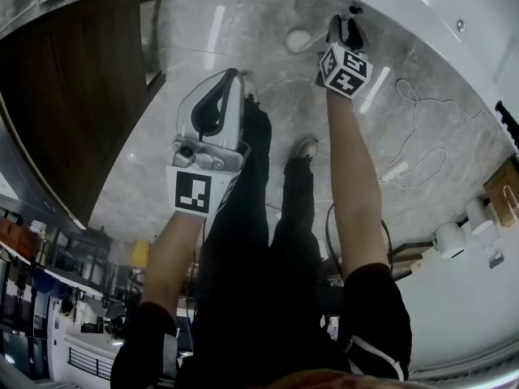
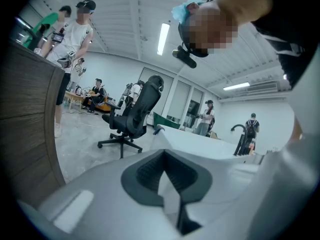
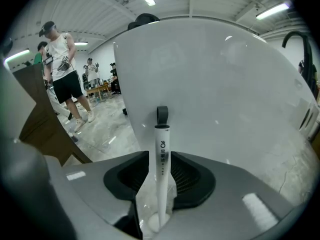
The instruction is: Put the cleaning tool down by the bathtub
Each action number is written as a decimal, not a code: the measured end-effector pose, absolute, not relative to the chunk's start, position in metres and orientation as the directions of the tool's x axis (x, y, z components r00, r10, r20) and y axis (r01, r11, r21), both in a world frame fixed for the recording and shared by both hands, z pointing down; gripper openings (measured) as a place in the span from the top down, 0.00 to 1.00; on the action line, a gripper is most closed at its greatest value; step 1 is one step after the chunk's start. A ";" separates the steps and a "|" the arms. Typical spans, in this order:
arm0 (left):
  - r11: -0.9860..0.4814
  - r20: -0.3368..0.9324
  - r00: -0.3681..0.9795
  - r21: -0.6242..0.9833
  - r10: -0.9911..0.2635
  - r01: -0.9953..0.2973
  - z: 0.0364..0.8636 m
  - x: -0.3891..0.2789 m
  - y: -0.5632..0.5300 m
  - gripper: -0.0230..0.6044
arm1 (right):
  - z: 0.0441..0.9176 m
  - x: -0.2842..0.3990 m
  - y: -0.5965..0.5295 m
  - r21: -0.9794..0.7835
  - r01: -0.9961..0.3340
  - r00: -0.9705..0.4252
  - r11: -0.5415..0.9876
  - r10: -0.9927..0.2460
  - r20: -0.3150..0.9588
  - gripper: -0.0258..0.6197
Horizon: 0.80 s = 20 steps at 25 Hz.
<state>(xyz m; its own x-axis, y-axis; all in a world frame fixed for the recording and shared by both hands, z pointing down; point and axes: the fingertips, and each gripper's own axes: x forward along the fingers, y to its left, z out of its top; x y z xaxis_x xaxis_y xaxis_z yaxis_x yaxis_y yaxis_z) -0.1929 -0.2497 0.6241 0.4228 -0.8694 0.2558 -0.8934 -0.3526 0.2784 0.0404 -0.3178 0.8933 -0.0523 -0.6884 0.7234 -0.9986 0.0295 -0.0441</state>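
The cleaning tool (image 3: 162, 149) is a white stick with a grey loop on top. It stands upright between the jaws of my right gripper (image 3: 159, 157), leaning on the white bathtub wall (image 3: 225, 84). The jaws stand wide and the pads do not press on the handle. In the head view the right gripper (image 1: 344, 27) reaches down to the floor beside the bathtub (image 1: 438, 23), and the tool's round white head (image 1: 298, 40) rests on the marble floor. My left gripper (image 1: 234, 76) hangs over the floor, away from the tub, shut and with nothing in it (image 2: 165, 155).
A dark wooden cabinet (image 1: 73, 79) stands at the left. A white cable (image 1: 413, 128) lies on the floor by the tub. My own legs and shoe (image 1: 306, 146) are between the grippers. A black office chair (image 2: 135, 114) and several people are farther off.
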 end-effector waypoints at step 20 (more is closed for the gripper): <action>-0.347 0.142 0.388 0.246 -0.911 -0.905 0.457 -0.145 -0.210 0.95 | 0.710 0.042 -0.225 -0.154 -0.988 -0.121 0.015 -0.700 0.703 0.96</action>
